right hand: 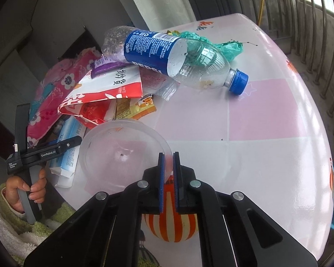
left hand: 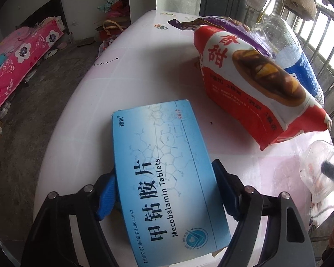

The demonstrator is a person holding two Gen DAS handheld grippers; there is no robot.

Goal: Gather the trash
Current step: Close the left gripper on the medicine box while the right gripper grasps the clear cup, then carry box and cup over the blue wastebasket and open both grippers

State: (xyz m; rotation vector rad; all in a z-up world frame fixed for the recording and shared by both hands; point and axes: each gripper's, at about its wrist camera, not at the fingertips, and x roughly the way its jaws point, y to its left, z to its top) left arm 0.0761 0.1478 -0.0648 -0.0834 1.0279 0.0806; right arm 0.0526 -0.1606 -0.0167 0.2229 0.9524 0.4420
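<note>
Left wrist view: the left gripper point(left hand: 164, 191) has its jaws closed on the long edges of a blue tablet box point(left hand: 164, 166), held just above the tabletop point(left hand: 82, 115). Beyond the box leans a red and white snack bag point(left hand: 256, 89), with a clear Pepsi bottle point(left hand: 285, 44) behind it. The grip sits near the box's rear end, so the thin card could buckle or pivot out.

Right wrist view: the right gripper point(right hand: 168, 173) has its jaws nearly together, pinching the rim of a clear plastic cup point(right hand: 122, 155). Beyond the cup lies the bottle point(right hand: 178, 57) across the bag point(right hand: 104, 89), beside small wrappers point(right hand: 140, 106) and green plastic point(right hand: 211, 42). The slick, thin rim may slip free or crumple, and the round bottle could roll if the pile is nudged.
</note>
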